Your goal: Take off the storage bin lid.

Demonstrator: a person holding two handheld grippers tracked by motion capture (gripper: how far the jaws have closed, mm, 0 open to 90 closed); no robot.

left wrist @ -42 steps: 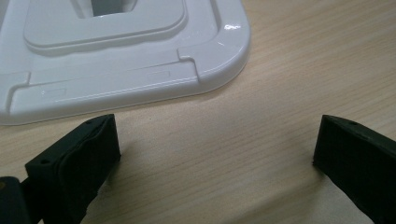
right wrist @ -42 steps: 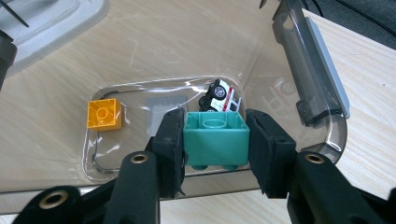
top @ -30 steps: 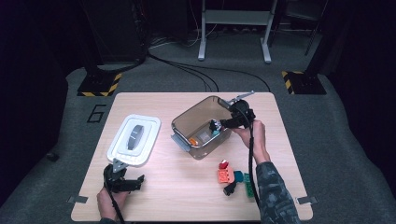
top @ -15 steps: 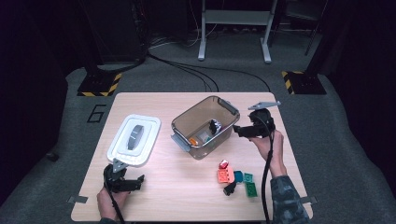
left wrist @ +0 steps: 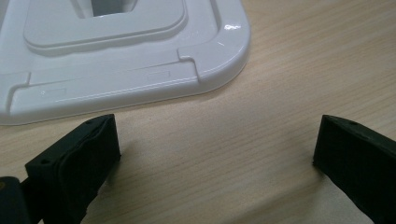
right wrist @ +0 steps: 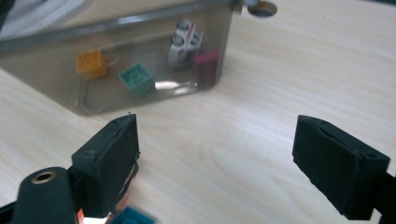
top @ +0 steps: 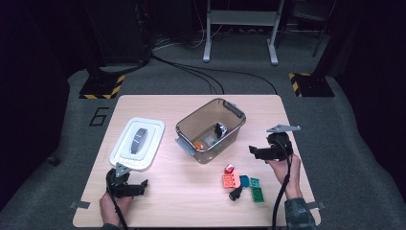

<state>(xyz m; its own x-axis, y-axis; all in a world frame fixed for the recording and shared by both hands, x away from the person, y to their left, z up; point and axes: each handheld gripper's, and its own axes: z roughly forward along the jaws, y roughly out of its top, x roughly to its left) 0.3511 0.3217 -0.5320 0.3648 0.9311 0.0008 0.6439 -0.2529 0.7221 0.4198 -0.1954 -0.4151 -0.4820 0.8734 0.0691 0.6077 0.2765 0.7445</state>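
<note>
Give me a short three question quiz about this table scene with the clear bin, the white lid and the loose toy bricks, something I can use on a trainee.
1. True or false: the white lid sits on the clear bin.
2. Which gripper is nearer the loose bricks on the table: A) left gripper B) right gripper?
3. Name one thing lying inside the bin.

Key:
1. False. The lid lies flat on the table, left of the bin and apart from it.
2. B. Its jaws are open with nothing between them, having just been opening.
3. Any of: the toy car, the orange brick, the green brick.
</note>
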